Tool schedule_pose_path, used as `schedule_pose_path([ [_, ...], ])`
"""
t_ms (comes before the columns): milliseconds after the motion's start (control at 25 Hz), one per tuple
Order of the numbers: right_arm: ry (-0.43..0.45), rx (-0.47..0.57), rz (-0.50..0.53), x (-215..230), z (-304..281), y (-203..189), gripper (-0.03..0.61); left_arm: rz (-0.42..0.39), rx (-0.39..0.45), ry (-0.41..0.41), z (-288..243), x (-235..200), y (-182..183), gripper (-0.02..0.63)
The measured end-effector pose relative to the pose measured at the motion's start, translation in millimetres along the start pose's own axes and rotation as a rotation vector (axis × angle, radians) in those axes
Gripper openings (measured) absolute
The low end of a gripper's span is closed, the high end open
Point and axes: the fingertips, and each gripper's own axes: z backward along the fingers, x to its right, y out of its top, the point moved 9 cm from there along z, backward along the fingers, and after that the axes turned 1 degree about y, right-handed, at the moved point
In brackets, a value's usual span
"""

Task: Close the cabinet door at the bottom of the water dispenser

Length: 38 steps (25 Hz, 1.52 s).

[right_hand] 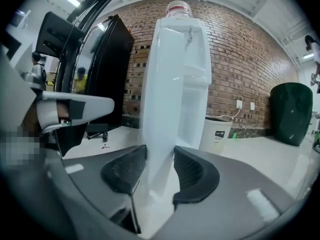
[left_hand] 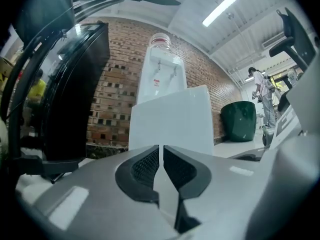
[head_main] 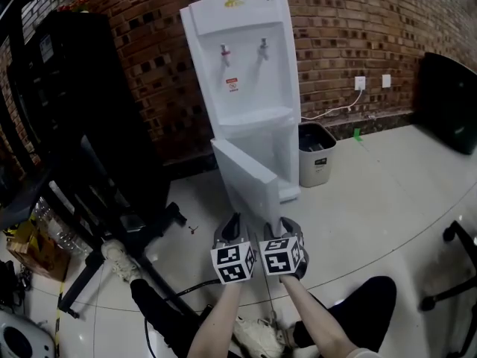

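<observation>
The white water dispenser stands against the brick wall. Its bottom cabinet door is swung out towards me. Both grippers hover low, just in front of the door's free edge. My left gripper faces the flat door panel; its jaws are almost together, with only a thin slit and nothing in it. My right gripper has its jaws wide apart. The door is seen edge-on in line with that gap. Whether the pads touch it does not show.
A light bin stands right of the dispenser below a wall outlet. A black chair base and a dark cabinet crowd the left. Another chair's legs are at the right. My legs and shoe are below the grippers.
</observation>
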Motion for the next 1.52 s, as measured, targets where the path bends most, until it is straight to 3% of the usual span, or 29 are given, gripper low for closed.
schedule_pose_path([
  [160, -0.040, 0.018, 0.000, 11, -4, -1, 0.176, 0.024, -0.022, 0.011, -10, -1, -8, 0.032],
  [240, -0.074, 0.024, -0.001, 20, -9, -2, 0.141, 0.035, -0.027, 0.014, -13, 1, -14, 0.032],
  [520, -0.107, 0.020, -0.009, 46, -22, -3, 0.111, 0.032, -0.051, 0.006, -28, 7, -25, 0.032],
  [920, -0.151, 0.072, -0.047, 86, -50, 1, 0.086, -0.029, -0.061, -0.033, -75, 13, -32, 0.032],
  [1520, -0.197, 0.095, -0.051, 137, -108, 15, 0.069, 0.059, -0.037, 0.021, -161, -8, -34, 0.032],
])
